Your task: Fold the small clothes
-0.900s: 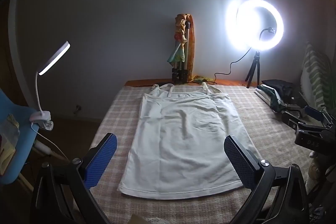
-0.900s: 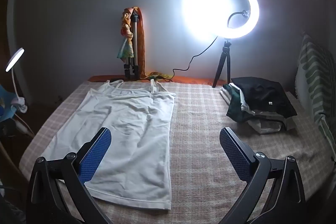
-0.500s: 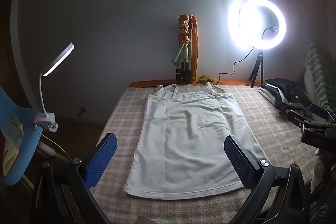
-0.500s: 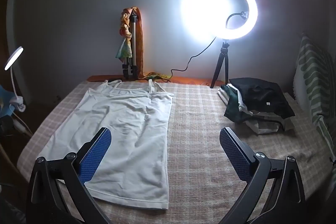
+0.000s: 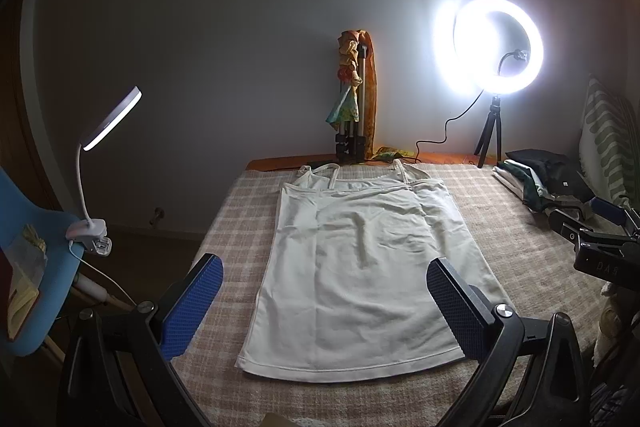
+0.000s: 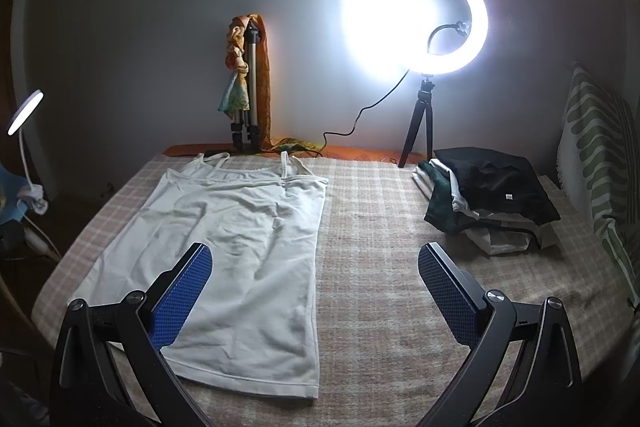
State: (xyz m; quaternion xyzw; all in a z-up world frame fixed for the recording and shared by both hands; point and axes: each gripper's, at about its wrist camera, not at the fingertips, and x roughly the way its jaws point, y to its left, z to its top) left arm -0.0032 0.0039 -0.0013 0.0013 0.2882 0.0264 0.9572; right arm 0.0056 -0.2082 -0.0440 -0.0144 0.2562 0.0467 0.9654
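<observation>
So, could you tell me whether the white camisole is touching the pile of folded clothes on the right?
Apart. The right wrist view shows the white camisole lying flat, with a broad strip of bare checked blanket between it and the pile of folded clothes.

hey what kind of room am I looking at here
Most likely a bedroom set up for filming. A white camisole lies flat on a bed with a checked blanket, a lit ring light stands on a small tripod, and folded clothes are stacked beside a pillow.

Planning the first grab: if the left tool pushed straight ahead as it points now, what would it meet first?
Most likely the white top, lying flat on the blanket between its open fingers; nothing stands in between, though depth is hard to judge.
</observation>
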